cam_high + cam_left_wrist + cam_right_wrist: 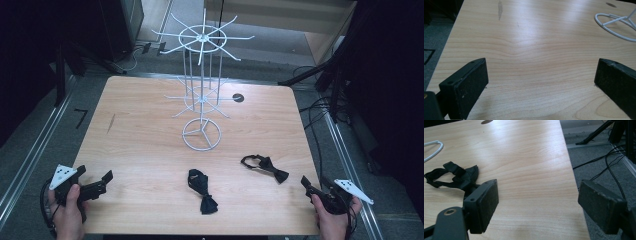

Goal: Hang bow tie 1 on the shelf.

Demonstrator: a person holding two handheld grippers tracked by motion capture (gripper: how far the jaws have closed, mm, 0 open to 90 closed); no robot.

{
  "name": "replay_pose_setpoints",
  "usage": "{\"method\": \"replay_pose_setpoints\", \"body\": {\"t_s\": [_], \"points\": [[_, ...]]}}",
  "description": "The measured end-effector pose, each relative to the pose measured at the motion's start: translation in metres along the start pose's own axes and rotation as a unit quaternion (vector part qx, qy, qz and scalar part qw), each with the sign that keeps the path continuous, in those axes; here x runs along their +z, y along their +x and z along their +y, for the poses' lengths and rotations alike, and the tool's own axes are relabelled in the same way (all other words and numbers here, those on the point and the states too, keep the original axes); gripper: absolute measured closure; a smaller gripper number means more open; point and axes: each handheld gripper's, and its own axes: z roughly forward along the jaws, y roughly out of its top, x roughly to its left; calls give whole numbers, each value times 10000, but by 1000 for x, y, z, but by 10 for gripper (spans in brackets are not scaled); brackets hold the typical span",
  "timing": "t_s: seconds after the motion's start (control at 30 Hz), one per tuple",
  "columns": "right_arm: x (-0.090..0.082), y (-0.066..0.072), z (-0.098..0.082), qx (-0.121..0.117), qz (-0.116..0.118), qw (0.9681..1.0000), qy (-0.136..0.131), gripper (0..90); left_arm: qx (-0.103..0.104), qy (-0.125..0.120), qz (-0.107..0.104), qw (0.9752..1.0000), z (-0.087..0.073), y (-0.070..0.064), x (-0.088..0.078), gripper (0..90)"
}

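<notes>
bow ties, two of them, both black, lie on the near half of the wooden table [150,145], apart from each other and clear of both grippers; going left to right in the high view: the left gripper [102,181] sits at the near left corner of the table, held in the person's left hand [67,210], its jaws spread wide with nothing between them; in the left gripper view bare wood shows between the two black pads, and the white ring base of the stand curves in at the upper right; next comes the first bow tie [202,192], lying near the front edge at about the middle, its strap looped at the far end and its bow at the near end; behind it, toward the middle of the table, stands the white wire rack [201,100], upright on a round base, with two tiers of spokes reaching outward; a small dark round mark [238,97] sits on the wood just right of the rack; the second bow tie [265,166] lies right of the first, strap to the left and bow to the right; last, the right gripper [309,187] rests at the near right corner in the right hand [332,220], jaws released and empty, straddling the table's right edge in the right gripper view, with the second bow tie just beyond its left jaw.
</notes>
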Motion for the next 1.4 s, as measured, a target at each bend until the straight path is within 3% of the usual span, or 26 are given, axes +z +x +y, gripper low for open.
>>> {"method": "replay_pose_setpoints", "body": {"t_s": [0.27,0.5,1.17,1.4], "points": [[-3,5,2,90,-45,9999,-51,218,26,24,10,10000,0,0,0,0],[-11,21,10,73,31,9996,-270,238,24,21,3,10000,0,0,0,0],[-10,64,13,-238,427,9985,-243,251,61,69,6,10000,0,-1,1,0],[-10,76,13,-214,576,9978,-261,250,61,73,5,10000,0,-1,1,0]]}}
